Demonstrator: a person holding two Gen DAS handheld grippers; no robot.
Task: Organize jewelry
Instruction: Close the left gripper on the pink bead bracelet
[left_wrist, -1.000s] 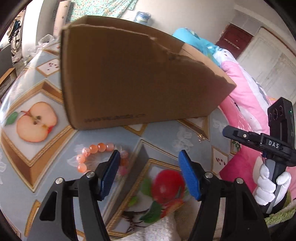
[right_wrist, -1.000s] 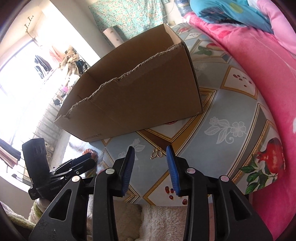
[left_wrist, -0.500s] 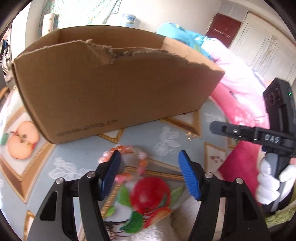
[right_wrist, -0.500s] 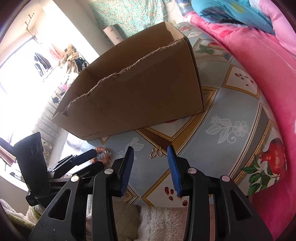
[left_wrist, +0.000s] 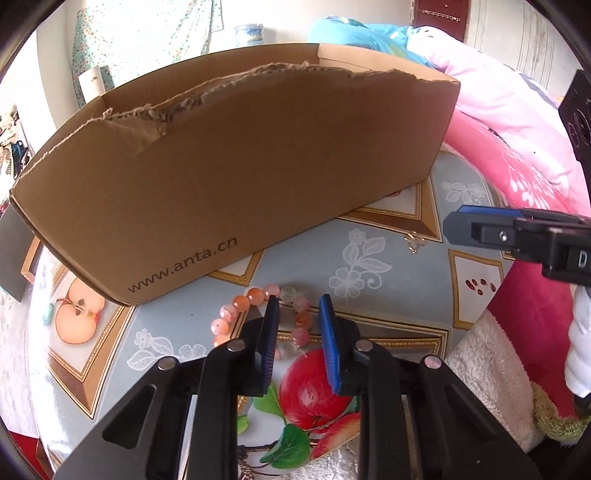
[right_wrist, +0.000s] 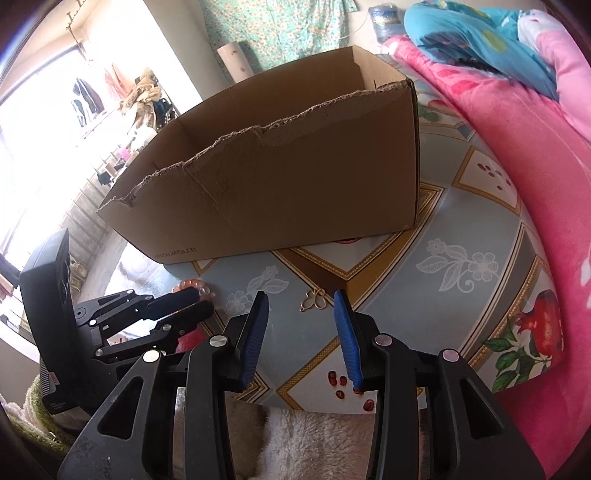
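A pink and orange bead bracelet lies on the patterned table in front of a brown cardboard box. My left gripper has its blue pads narrowed around the bracelet's right side, with beads between them. A small gold ornament lies on the table just ahead of my right gripper, which is open and empty. The ornament also shows in the left wrist view, with the right gripper beside it. The left gripper shows in the right wrist view over the bracelet.
The box is open-topped with a torn front edge. A pink blanket lies along the table's right side. A white fluffy cloth lies at the near edge.
My left gripper has swung right and moved over the bracelet, and its jaws have narrowed around the beads. My right gripper has held its place and widened slightly.
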